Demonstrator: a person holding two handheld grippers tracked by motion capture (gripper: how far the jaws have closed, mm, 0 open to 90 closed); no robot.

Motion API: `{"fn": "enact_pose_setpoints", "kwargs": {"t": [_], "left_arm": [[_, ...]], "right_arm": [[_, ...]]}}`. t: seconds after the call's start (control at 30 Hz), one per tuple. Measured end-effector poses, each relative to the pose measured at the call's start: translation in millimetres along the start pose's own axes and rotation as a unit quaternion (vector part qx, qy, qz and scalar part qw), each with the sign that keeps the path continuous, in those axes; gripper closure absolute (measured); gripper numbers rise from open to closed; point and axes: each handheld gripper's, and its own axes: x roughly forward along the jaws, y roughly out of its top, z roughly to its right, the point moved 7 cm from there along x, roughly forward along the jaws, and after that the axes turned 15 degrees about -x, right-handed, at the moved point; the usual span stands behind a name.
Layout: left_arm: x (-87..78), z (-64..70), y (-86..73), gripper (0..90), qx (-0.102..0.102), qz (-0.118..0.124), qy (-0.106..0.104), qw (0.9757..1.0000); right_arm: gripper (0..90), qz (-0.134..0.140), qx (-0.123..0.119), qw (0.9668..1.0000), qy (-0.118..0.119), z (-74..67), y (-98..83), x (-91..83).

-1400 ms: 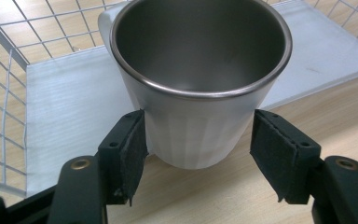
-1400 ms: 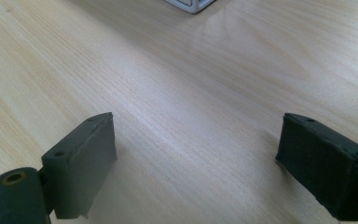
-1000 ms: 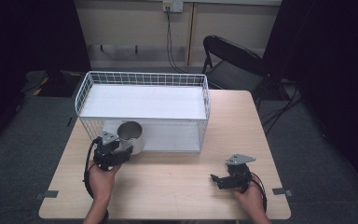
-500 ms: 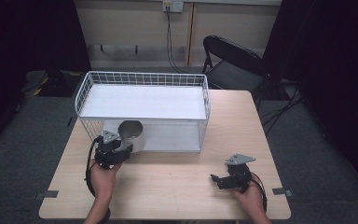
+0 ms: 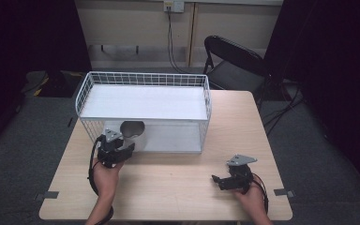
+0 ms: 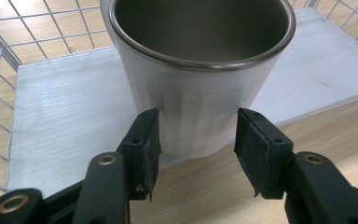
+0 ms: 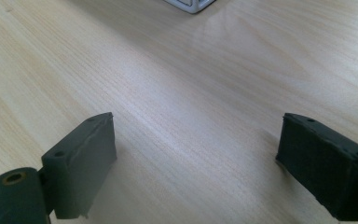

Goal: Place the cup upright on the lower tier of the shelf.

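One cup (image 6: pixel 200 74) is the thing in hand: white outside, steel inside, upright on the lower white shelf (image 6: pixel 70 121) of the wire rack (image 5: pixel 143 86), near the shelf's front edge at the rack's left end. Cup looks empty as far as the inside shows; the bottom is out of view. Rack holds nothing else on either shelf.

Left gripper (image 6: pixel 196 140) sits level at the cup's lower wall, one jaw on each side. Jaws have just been closing with the cup between them; left pad looks at or almost on the wall, right pad shows a sliver of gap, so not a firm grip yet.

Step, as I read it: grasping the cup. Next move needs the squeeze finished, then a level pull out under the top shelf without tipping.

Right gripper (image 7: pixel 196 154) rests low over the bare counter (image 7: pixel 177 70), jaws wide, holding nothing, well apart from the rack.
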Motion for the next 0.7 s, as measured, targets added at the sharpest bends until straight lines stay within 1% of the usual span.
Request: {"fn": "enact_pose_setpoints", "kwargs": {"t": [0.3,0.33,0.43,0.47,0.6,0.7], "left_arm": [[2.5,1.0,1.4,51.0,-0.001,0.004,0.002,1.0000],[2.5,0.7,1.3,51.0,0.003,0.002,0.003,1.0000],[3.3,0.6,1.4,51.2,0.004,0.003,0.003,1.0000],[4.1,1.2,1.7,51.5,-0.001,0.006,0.001,1.0000],[4.9,1.5,2.0,52.6,-0.001,0.004,0.000,1.0000],[6.1,2.0,2.7,55.3,-0.003,0.007,0.001,1.0000]], "right_arm": [[10.5,-0.001,0.000,1.0000,0.000,0.1,0.0,-0.1],[10.5,0.000,0.000,1.0000,0.000,0.0,0.0,0.0],[10.5,0.000,0.000,1.0000,0.000,0.0,0.0,0.0],[10.5,0.000,0.000,1.0000,0.000,0.0,0.0,0.0],[10.5,0.000,0.000,1.0000,0.000,0.0,0.0,0.0],[10.5,0.000,0.000,1.0000,0.000,0.0,0.0,0.0]]}}
